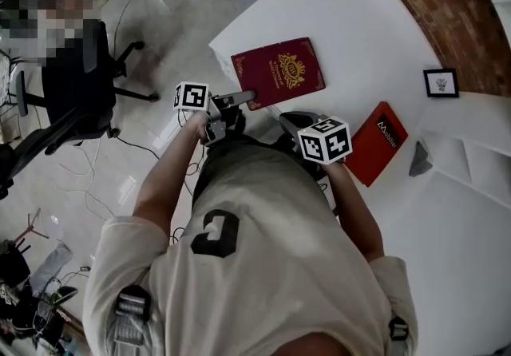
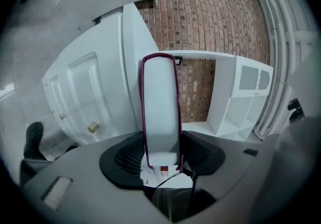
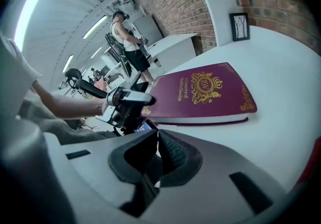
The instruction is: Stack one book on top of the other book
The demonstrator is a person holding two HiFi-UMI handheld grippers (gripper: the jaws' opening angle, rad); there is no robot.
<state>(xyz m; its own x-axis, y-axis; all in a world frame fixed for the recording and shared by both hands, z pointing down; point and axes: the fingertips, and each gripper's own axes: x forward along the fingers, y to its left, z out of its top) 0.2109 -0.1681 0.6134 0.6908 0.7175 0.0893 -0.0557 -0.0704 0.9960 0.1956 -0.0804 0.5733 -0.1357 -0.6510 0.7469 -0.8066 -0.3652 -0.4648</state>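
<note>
A maroon book (image 1: 279, 71) with a gold crest lies flat on the white table (image 1: 359, 19). My left gripper (image 1: 243, 96) is shut on its near-left edge. In the left gripper view the book's page block (image 2: 160, 107) stands edge-on between the pads, which press on both covers. A red book (image 1: 377, 143) lies to the right, near the table's front edge. Just left of it, close to the person's body, my right gripper (image 1: 287, 117) hovers, its jaws shut with nothing between them (image 3: 156, 145). The right gripper view shows the maroon book (image 3: 200, 92) and the left gripper (image 3: 133, 100) on it.
A small framed picture (image 1: 441, 82) stands at the table's right, by the brick wall. A grey wedge-shaped object (image 1: 421, 159) lies right of the red book. An office chair (image 1: 80, 83) stands on the floor at the left. A person (image 3: 128, 42) stands far off.
</note>
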